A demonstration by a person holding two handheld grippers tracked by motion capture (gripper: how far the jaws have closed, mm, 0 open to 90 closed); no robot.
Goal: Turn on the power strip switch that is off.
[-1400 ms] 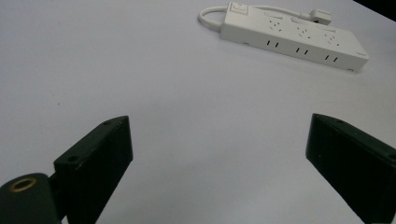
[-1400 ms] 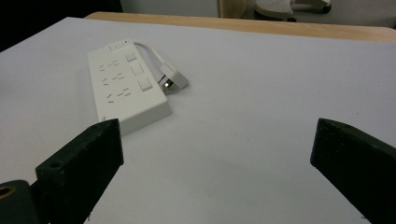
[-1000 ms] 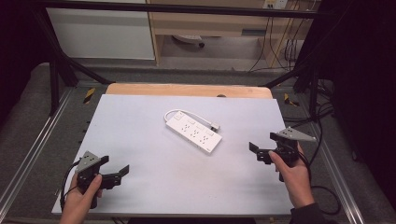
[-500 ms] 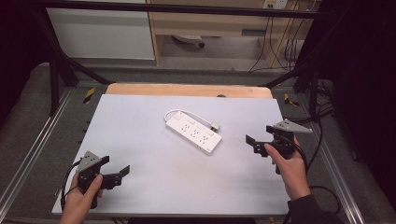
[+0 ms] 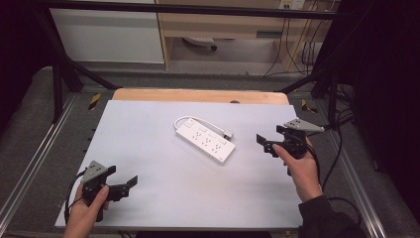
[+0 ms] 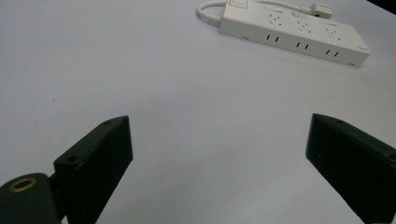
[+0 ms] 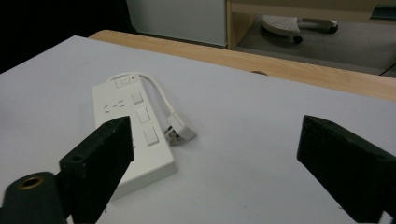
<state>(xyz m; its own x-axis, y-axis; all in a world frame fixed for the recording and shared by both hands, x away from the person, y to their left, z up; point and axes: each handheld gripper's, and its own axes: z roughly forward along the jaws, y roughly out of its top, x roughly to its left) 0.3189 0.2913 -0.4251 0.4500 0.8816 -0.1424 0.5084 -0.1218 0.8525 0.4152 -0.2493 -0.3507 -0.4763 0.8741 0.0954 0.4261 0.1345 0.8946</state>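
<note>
High view: power strip (white) mid-table

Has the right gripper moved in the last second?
Yes. The right gripper has moved away from the person, up the table's right side, and now sits level with the power strip.

The high view looks down and forward over the table. Both gripper views sit low, sharing the power strip.

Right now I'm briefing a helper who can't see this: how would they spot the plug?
Find the white table, then the white power strip near its middle. The plug lies beside the strip at the end of its short looped cable, the one small loose piece.
</note>
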